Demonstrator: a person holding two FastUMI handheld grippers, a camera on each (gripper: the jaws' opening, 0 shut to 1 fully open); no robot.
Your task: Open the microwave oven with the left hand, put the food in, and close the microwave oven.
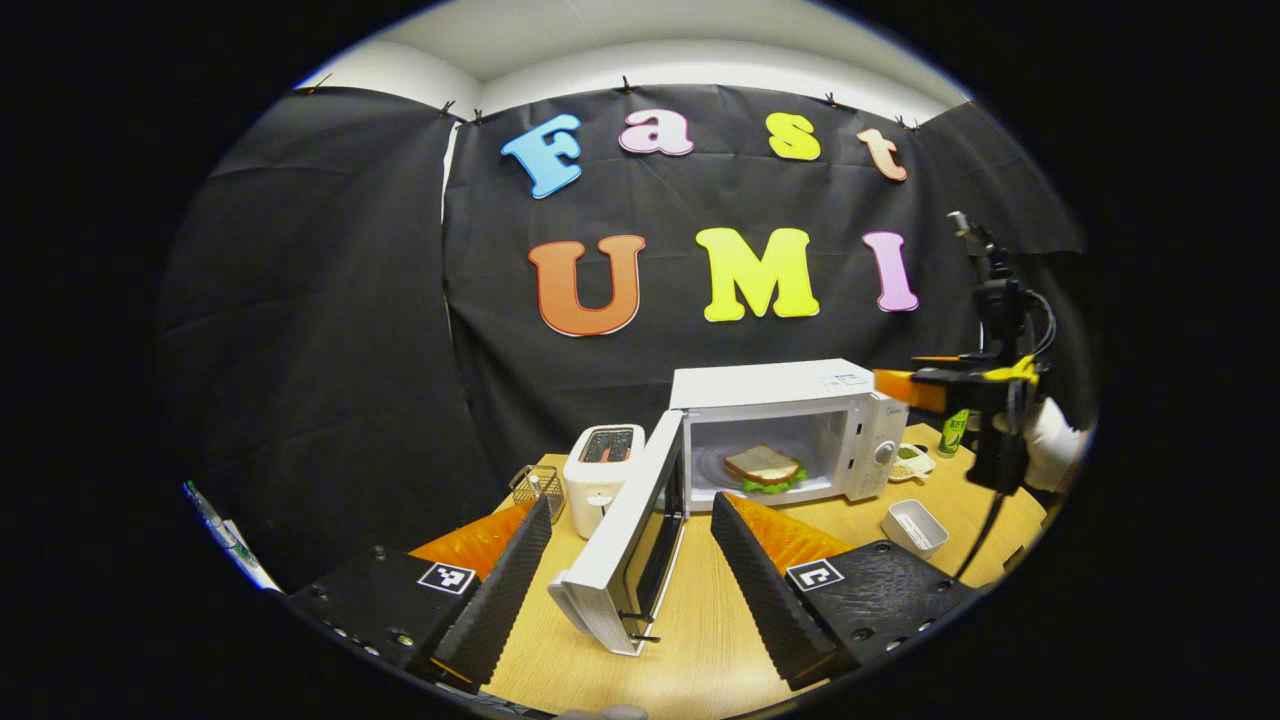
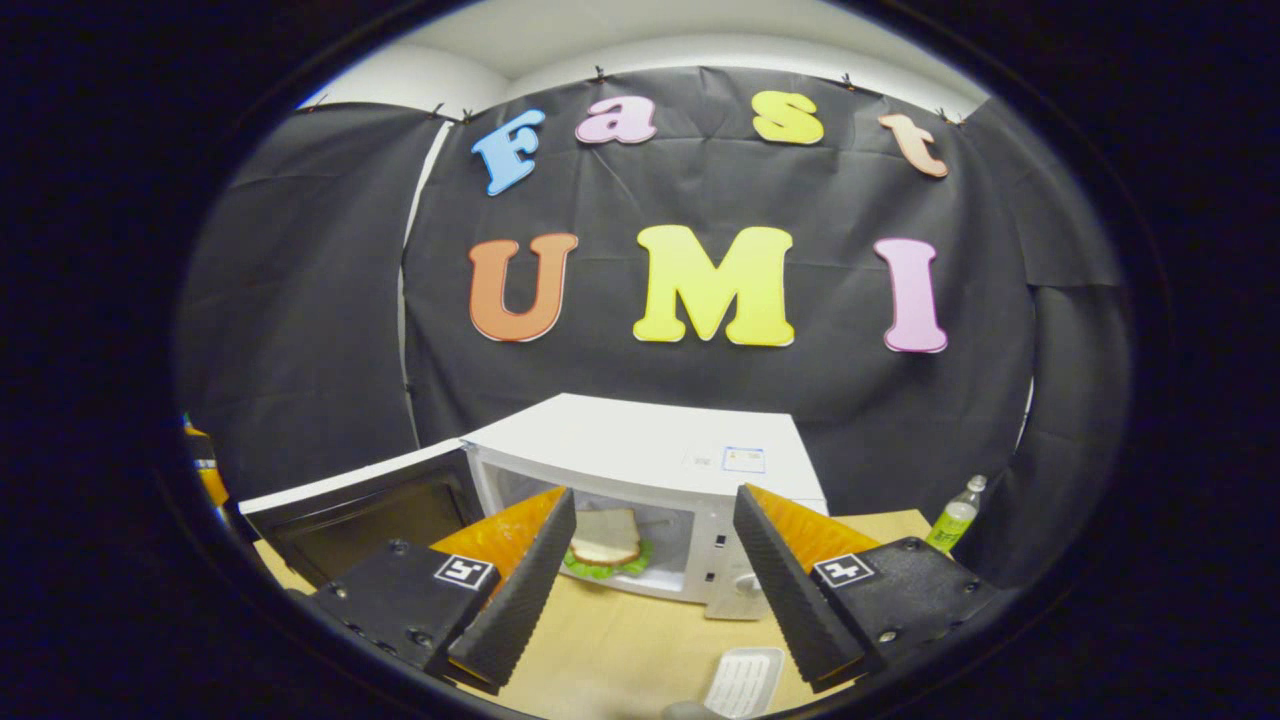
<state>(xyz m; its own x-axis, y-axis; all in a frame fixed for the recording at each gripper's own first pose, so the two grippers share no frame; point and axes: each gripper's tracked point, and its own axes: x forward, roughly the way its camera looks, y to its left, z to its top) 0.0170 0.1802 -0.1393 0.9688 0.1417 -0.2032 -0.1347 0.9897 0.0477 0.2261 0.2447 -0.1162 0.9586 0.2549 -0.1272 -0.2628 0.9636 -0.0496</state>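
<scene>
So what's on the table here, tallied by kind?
Microwave oven: 1
Sandwich, inside it: 1
Toaster: 1
Wire basket: 1
Green bottle: 1
White dishes: 2
Total: 7

- A staged recording booth got up as a small kitchen, not a real home.
- Black cloth (image 1: 330, 330) is clipped up as the walls, with a plain white room wall (image 1: 640, 55) showing above it.
- A light wooden table (image 1: 700, 620) carries kitchen things: a white microwave oven (image 1: 790, 425), a white toaster (image 1: 600, 465), small dishes (image 1: 915, 525), a green bottle (image 2: 955, 515).
</scene>
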